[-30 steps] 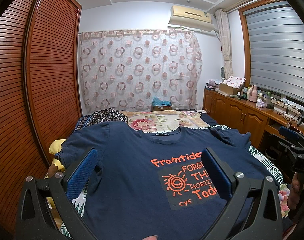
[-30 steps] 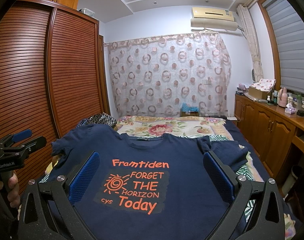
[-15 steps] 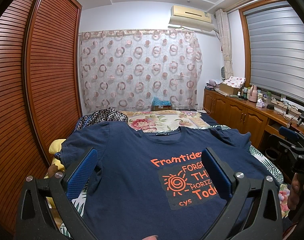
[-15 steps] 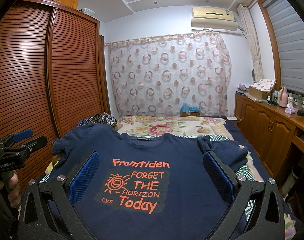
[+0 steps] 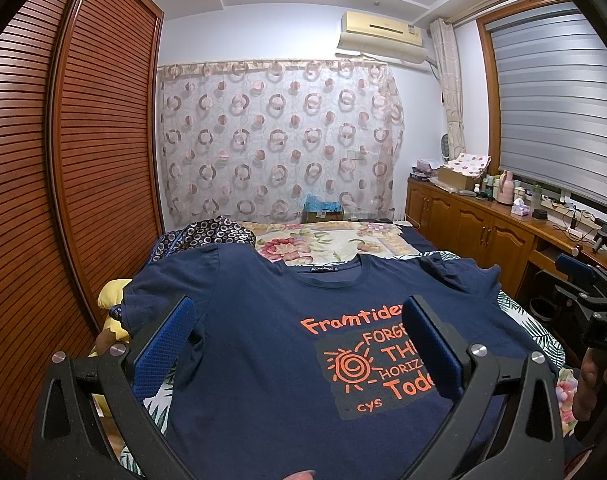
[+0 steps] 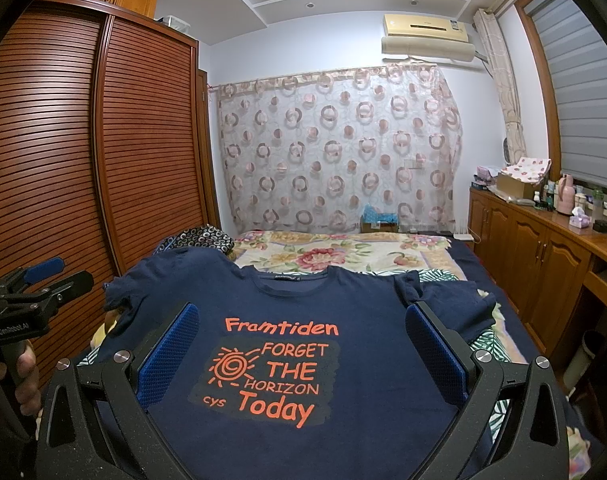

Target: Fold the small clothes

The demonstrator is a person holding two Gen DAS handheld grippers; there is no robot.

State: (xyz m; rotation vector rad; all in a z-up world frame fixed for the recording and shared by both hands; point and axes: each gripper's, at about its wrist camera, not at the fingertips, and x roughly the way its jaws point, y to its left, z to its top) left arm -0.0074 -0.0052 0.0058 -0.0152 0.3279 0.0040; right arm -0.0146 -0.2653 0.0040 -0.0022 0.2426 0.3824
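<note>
A navy T-shirt (image 5: 255, 344) (image 6: 363, 312) with orange print lies face up and spread flat on the bed, collar toward the far end. Its right sleeve (image 6: 443, 300) is folded in a little and wrinkled. My left gripper (image 5: 299, 340) hovers open above the shirt's left half, blue pads wide apart, nothing between them. My right gripper (image 6: 301, 344) hovers open over the printed chest. Each gripper also shows in the other's view: the left gripper (image 6: 43, 280) at the left edge, the right gripper (image 5: 583, 288) at the right edge.
A floral bedspread (image 6: 343, 252) covers the bed beyond the shirt. A patterned dark cloth (image 5: 207, 232) lies near the left sleeve. Slatted wardrobe doors (image 5: 83, 160) stand close on the left. A wooden cabinet (image 6: 543, 248) with bottles runs along the right wall.
</note>
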